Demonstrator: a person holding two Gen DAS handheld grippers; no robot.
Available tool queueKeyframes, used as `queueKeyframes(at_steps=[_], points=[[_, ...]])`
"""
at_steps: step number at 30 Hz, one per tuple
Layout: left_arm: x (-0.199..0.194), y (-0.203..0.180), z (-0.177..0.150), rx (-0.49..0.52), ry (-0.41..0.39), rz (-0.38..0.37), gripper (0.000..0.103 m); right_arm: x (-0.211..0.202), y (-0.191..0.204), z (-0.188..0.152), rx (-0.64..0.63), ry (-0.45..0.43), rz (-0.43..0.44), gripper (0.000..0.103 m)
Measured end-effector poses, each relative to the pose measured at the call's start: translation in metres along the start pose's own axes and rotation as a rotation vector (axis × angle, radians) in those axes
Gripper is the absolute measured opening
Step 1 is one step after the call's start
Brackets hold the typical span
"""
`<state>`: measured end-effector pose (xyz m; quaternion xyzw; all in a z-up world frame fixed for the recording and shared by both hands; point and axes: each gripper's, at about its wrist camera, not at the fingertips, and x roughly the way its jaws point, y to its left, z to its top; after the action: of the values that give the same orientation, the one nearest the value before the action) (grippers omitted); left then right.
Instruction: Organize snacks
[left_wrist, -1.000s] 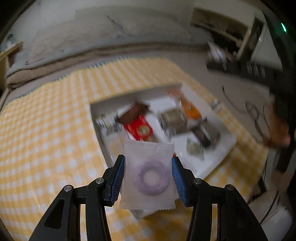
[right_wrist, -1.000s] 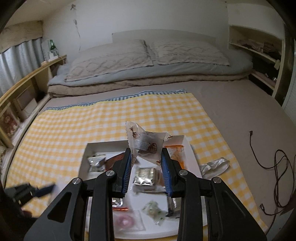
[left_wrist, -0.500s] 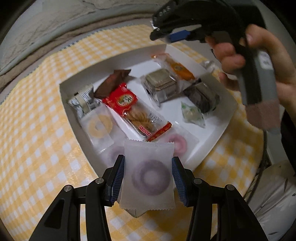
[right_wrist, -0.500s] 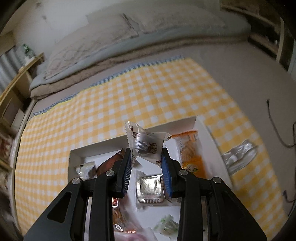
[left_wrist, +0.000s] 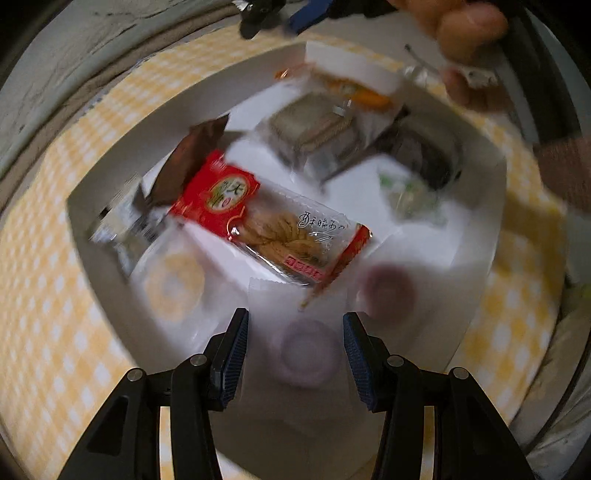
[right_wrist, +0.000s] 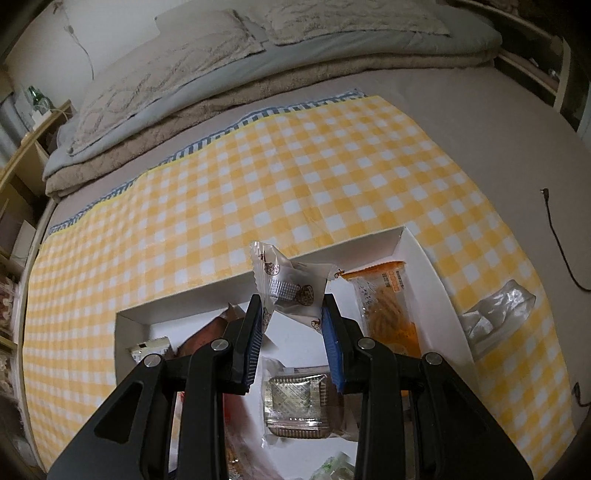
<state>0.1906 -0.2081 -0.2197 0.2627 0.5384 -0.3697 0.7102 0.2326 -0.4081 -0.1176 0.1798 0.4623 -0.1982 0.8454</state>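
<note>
A white tray (left_wrist: 480, 236) on a yellow checked cloth holds several wrapped snacks, among them a red twist-biscuit pack (left_wrist: 266, 218). My left gripper (left_wrist: 295, 350) is shut on a clear packet with a purple ring snack (left_wrist: 306, 350), held low over the tray's near side. My right gripper (right_wrist: 291, 325) is shut on a clear printed wafer packet (right_wrist: 291, 288), held above the tray's (right_wrist: 332, 254) far part. The right gripper and hand show at the top of the left wrist view (left_wrist: 461, 22).
An orange biscuit pack (right_wrist: 388, 310) and a silver foil cake (right_wrist: 295, 402) lie in the tray. A crumpled clear wrapper (right_wrist: 495, 314) lies on the cloth (right_wrist: 258, 177) right of the tray. Bedding (right_wrist: 221, 55) lies beyond; a black cable (right_wrist: 561, 243) at right.
Both grippers have moved down and closer to the tray, each still holding its packet. The left view is now blurred by motion.
</note>
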Motion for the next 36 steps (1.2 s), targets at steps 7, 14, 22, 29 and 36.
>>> queueKeyframes(at_steps=[7, 14, 22, 29, 36], points=[[0.007, 0.008, 0.009, -0.037, -0.018, -0.048, 0.050, -0.001, 0.005, 0.003, -0.015, -0.006, 0.008, 0.031], [-0.011, 0.010, -0.002, -0.050, -0.016, -0.032, 0.051, 0.001, 0.006, 0.003, -0.008, -0.002, 0.036, 0.034], [-0.045, 0.017, -0.013, -0.117, -0.079, -0.067, 0.083, -0.003, 0.013, 0.001, -0.039, -0.016, 0.006, 0.069], [-0.072, 0.024, -0.031, -0.190, -0.127, -0.066, 0.103, -0.010, 0.016, -0.005, -0.070, -0.001, -0.002, 0.090], [-0.101, 0.028, -0.046, -0.268, -0.154, -0.079, 0.103, -0.046, 0.031, -0.018, -0.155, -0.075, -0.031, 0.103]])
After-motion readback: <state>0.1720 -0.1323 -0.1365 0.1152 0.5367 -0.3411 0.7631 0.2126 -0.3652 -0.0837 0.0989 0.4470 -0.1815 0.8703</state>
